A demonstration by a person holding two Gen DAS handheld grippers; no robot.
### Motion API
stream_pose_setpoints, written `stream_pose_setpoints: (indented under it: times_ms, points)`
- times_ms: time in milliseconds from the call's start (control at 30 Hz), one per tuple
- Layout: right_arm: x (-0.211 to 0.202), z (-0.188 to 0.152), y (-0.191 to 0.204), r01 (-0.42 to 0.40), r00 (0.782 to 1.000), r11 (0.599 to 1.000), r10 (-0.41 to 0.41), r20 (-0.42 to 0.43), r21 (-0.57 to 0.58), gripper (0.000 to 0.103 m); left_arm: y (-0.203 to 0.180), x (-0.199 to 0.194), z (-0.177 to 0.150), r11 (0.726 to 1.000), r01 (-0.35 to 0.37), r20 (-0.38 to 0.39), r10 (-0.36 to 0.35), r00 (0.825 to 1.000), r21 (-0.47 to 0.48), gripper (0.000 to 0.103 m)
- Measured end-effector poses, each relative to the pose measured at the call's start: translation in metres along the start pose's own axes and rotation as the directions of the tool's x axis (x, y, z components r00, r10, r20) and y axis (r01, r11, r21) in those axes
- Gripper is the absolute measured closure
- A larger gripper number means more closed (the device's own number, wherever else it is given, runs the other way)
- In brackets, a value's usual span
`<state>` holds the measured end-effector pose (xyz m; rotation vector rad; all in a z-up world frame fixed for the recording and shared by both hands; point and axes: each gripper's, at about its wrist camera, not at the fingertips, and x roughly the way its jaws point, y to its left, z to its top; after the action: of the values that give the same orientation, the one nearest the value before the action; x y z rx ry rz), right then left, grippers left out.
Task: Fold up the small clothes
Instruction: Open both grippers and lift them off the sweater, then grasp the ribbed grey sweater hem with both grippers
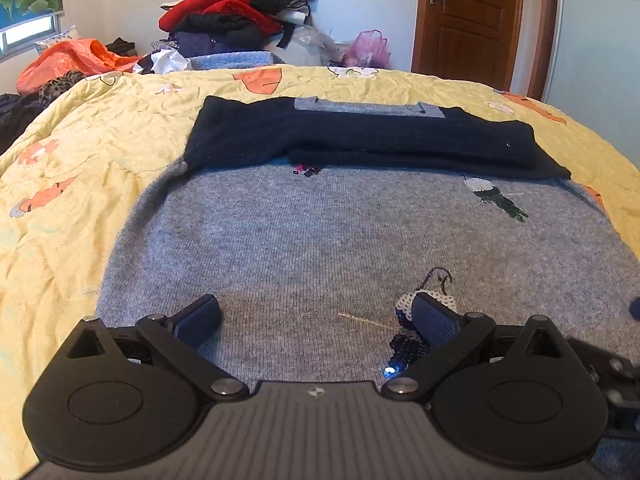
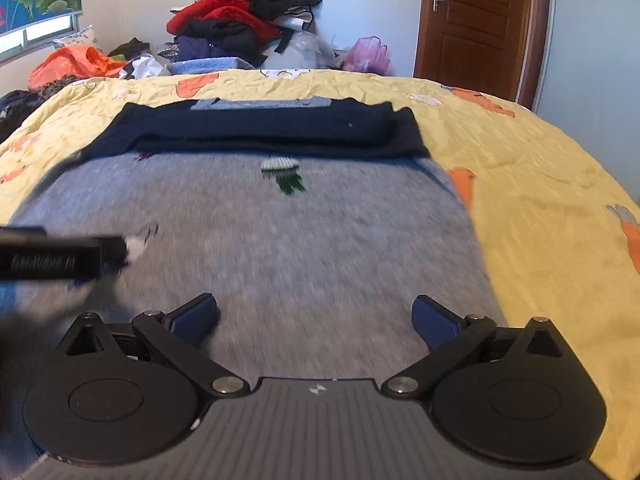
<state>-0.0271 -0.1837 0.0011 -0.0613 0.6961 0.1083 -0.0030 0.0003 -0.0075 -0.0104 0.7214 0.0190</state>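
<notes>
Lying flat on the yellow bedspread, the grey sweater has its dark navy sleeves folded across its far end. The left hand-held gripper hangs over the near hem, jaws wide, holding nothing. The right hand-held gripper is likewise spread wide and empty over the sweater.

Grey knitted sweater showing navy folded sleeves and sequinned bird motifs, yellow quilted bedspread displaying orange fish prints, red and black clothes pile sitting behind, brown wooden door.
</notes>
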Motion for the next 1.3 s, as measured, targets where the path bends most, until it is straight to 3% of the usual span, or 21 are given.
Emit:
stream_pose_setpoints:
  times_ms: [233, 433, 600, 733, 833, 933, 1000, 1033, 1067, 1133, 1167, 1200, 1267, 1300]
  points:
    - [-0.005, -0.007, -0.002, -0.011, 1.0, 1.0, 0.011, 0.008, -0.004, 0.0, 0.001, -0.019, -0.012, 1.0, -0.006, -0.022, 0.007, 1.0, 0.024, 0.0]
    - [-0.018, -0.013, -0.008, -0.039, 0.999, 0.999, 0.039, 0.012, -0.001, 0.001, 0.018, -0.082, -0.063, 0.995, 0.05, -0.047, -0.046, 0.998, 0.082, 0.0]
    - [-0.059, -0.043, -0.024, -0.155, 0.988, 0.987, 0.154, -0.009, -0.053, 0.001, 0.041, -0.132, -0.106, 0.99, 0.07, -0.044, -0.065, 0.997, 0.125, 0.0]
    - [-0.105, -0.068, -0.049, -0.279, 0.96, 0.955, 0.273, -0.065, -0.101, 0.001, 0.069, -0.155, -0.111, 0.99, 0.088, -0.098, -0.077, 0.992, 0.108, 0.0]
    - [-0.131, -0.074, -0.096, -0.353, 0.928, 0.93, 0.362, -0.085, 0.105, 0.001, 0.102, -0.158, -0.107, 0.99, 0.139, -0.159, -0.14, 0.977, -0.021, 0.0]
    - [-0.138, -0.076, -0.145, -0.362, 0.899, 0.851, 0.427, -0.099, 0.381, 0.002, 0.13, -0.151, -0.101, 0.959, 0.215, -0.173, -0.247, 0.954, -0.182, 0.0]
    - [-0.136, -0.077, -0.162, -0.349, 0.89, 0.815, 0.443, -0.11, 0.462, 0.004, 0.142, -0.146, -0.094, 0.926, 0.272, -0.187, -0.326, 0.927, -0.262, 0.0]
    - [-0.133, -0.077, -0.167, -0.355, 0.878, 0.798, 0.463, -0.118, 0.486, 0.003, 0.148, -0.142, -0.091, 0.899, 0.307, -0.196, -0.377, 0.905, -0.311, 0.0]
    - [-0.131, -0.076, -0.169, -0.37, 0.865, 0.78, 0.487, -0.119, 0.504, 0.0, 0.155, -0.137, -0.088, 0.849, 0.36, -0.197, -0.457, 0.867, -0.386, 0.0]
    - [-0.125, -0.071, -0.168, -0.38, 0.846, 0.761, 0.516, -0.136, 0.526, 0.0, 0.165, -0.125, -0.089, 0.719, 0.456, -0.183, -0.618, 0.764, -0.525, 0.0]
    - [-0.121, -0.069, -0.167, -0.4, 0.82, 0.735, 0.553, -0.144, 0.547, 0.0, 0.168, -0.119, -0.092, 0.664, 0.474, -0.18, -0.671, 0.72, -0.579, 0.0]
    - [-0.115, -0.068, -0.166, -0.43, 0.781, 0.694, 0.607, -0.148, 0.577, 0.0, 0.169, -0.116, -0.095, 0.633, 0.477, -0.177, -0.696, 0.696, -0.61, 0.0]
    - [-0.101, -0.07, -0.157, -0.482, 0.676, 0.6, 0.719, -0.165, 0.639, 0.001, 0.175, -0.116, -0.099, 0.602, 0.484, -0.153, -0.713, 0.684, -0.635, 0.0]
    - [-0.099, -0.068, -0.153, -0.492, 0.661, 0.592, 0.731, -0.169, 0.638, 0.001, 0.177, -0.115, -0.101, 0.581, 0.483, -0.144, -0.723, 0.676, -0.655, 0.0]
